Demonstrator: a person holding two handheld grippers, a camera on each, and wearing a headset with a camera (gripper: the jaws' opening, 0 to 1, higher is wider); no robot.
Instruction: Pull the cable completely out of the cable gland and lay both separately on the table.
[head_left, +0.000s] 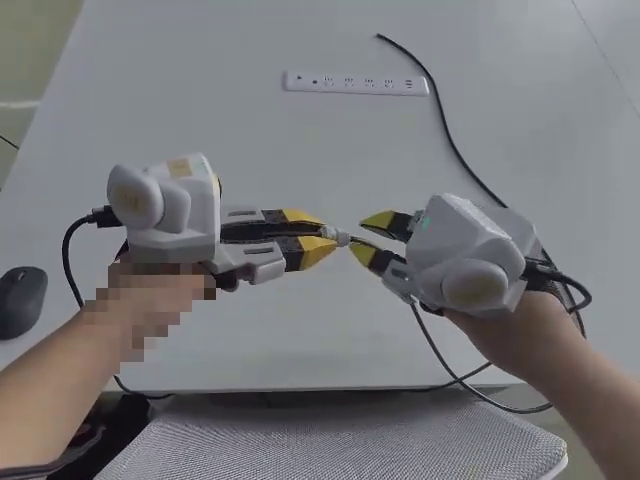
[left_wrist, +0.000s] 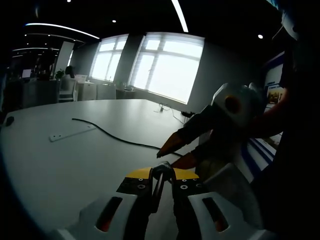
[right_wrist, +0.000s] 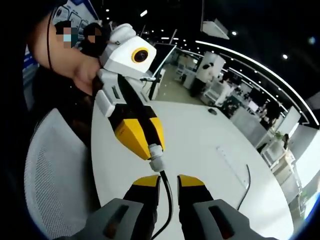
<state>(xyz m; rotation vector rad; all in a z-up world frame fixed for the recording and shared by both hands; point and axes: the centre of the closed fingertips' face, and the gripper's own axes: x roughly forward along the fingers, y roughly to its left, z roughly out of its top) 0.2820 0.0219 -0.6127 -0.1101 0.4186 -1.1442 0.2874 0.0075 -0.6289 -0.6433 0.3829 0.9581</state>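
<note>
You are at the pulling step: the cable (right_wrist: 167, 192) sits in the gland (right_wrist: 156, 154), and neither lies on the table (head_left: 300, 140) yet. Your left gripper (head_left: 320, 240) is pressed together on the gland, its yellow tips pinching the pale body from both sides. It holds the gland in the air above the table's near edge, about midway along that edge. The cable leaves the gland's end and runs straight into the gap of your right gripper (head_left: 378, 240), which faces the left one nose to nose, just beside the gland. In the right gripper view its jaws stand spread, with the thin black cable passing between them and space on both sides, so I judge that it has no hold on the cable. The next move calls for closing those jaws on the cable close to the gland. Then draw your hands apart along the cable's line while the left gripper holds the gland firm against turning or slipping. How much cable lies behind the right gripper I cannot tell, so one pull may not clear it; be ready to take a new hold nearer the gland. Whether the gland's nut is loose I cannot tell either; if it is tight, the cable may drag rather than slide. Once they part, set each down well apart on the bare table between the near edge and the power strip (head_left: 355, 83) toward the far edge.
</note>
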